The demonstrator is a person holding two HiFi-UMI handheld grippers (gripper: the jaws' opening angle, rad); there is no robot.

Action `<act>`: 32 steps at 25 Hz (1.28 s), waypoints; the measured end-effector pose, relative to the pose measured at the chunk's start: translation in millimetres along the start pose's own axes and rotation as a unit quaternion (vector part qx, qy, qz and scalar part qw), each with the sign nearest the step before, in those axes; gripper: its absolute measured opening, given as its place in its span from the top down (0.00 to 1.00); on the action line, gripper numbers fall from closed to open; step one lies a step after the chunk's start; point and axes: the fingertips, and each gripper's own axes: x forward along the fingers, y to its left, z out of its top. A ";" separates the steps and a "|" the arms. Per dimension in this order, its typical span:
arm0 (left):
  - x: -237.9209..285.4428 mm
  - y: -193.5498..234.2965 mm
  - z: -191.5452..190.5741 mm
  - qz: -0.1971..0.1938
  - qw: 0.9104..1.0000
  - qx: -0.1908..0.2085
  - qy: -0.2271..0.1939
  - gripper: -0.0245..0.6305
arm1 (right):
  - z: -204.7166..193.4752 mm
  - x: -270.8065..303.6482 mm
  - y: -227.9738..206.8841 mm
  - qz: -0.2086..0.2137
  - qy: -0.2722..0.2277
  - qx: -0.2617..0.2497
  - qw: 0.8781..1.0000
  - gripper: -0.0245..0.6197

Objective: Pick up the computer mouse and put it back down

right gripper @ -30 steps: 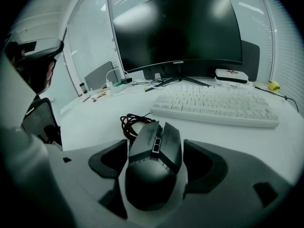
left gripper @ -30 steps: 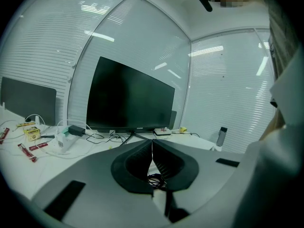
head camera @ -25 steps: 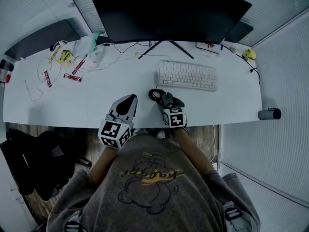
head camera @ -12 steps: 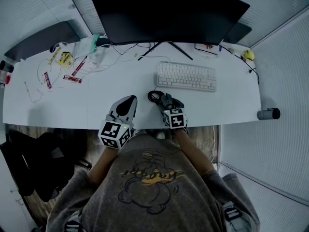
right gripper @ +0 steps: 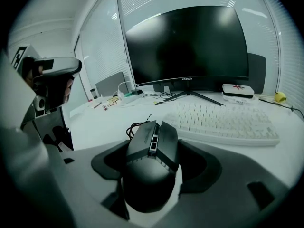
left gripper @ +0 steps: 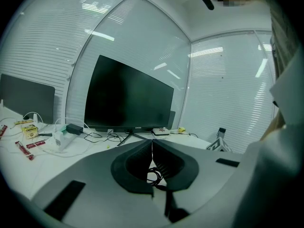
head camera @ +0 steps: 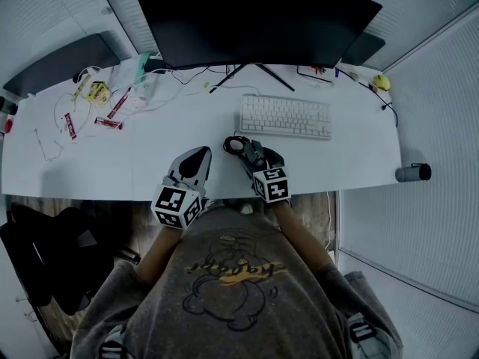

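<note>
Monitor (right gripper: 185,46) badge looks like "coocaa". Mouse (right gripper: 152,144): black, angular, wired. R gripper (right gripper: 153,164) clamped on it. L gripper (left gripper: 152,141) jaws together, empty.

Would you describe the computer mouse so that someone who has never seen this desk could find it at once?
From the big dark monitor, come forward past the white keyboard to the near edge of the desk. There the computer mouse sits clamped in the right gripper. It is angular and black, with a coiled cable at its front, unlike the pale keyboard beside it.
</note>
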 end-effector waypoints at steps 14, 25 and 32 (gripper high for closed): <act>3.0 -2.7 8.0 -0.005 1.000 0.002 -0.011 0.93 | 71.0 -65.8 4.0 0.015 -0.099 -0.006 0.995 0.48; 5.7 -10.3 14.8 -0.017 1.000 0.003 -0.019 0.93 | 91.6 -134.3 -12.4 -0.027 -0.155 -0.004 0.988 0.48; 15.1 -21.6 18.6 -0.035 0.999 0.008 -0.021 0.93 | 97.7 -173.4 -32.5 -0.064 -0.179 0.014 0.982 0.48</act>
